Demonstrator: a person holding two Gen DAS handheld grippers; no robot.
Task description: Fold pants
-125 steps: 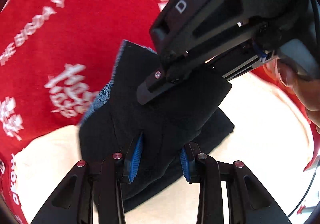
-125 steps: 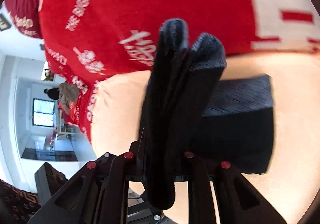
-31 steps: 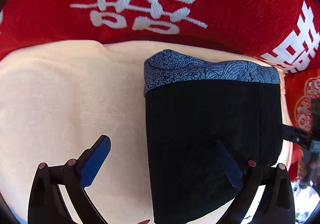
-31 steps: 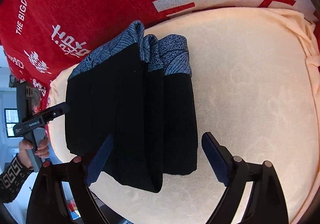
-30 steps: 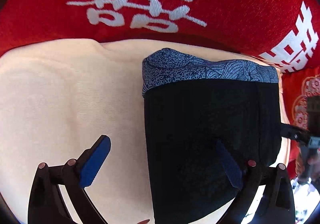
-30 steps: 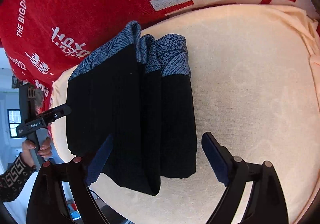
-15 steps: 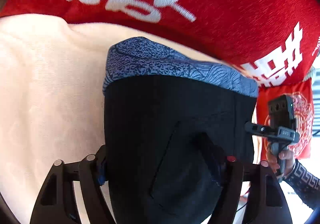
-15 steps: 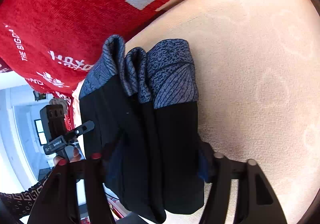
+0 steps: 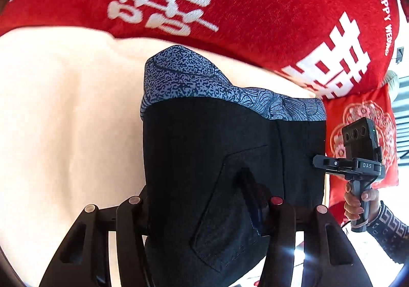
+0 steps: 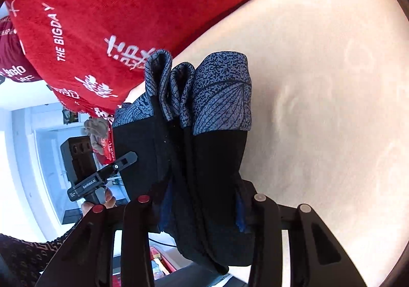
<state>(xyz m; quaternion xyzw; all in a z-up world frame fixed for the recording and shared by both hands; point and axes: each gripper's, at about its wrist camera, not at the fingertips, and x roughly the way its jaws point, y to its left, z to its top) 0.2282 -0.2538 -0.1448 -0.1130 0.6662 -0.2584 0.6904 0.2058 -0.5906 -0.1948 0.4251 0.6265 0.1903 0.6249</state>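
Resting on a cream cushion (image 9: 64,113), the folded black pants with blue patterned waistband (image 9: 209,148) sit between both closing jaws: left gripper (image 9: 204,210) and right gripper (image 10: 202,205) each clamp an end.

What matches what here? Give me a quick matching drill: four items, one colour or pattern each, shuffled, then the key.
Items:
1. pants body
2. waistband
3. blanket
4. cushion

Descriptions:
A. cream, plain
B. red with white lettering
C. black
D. blue-grey speckled print

Pairs: 1-C, 2-D, 3-B, 4-A
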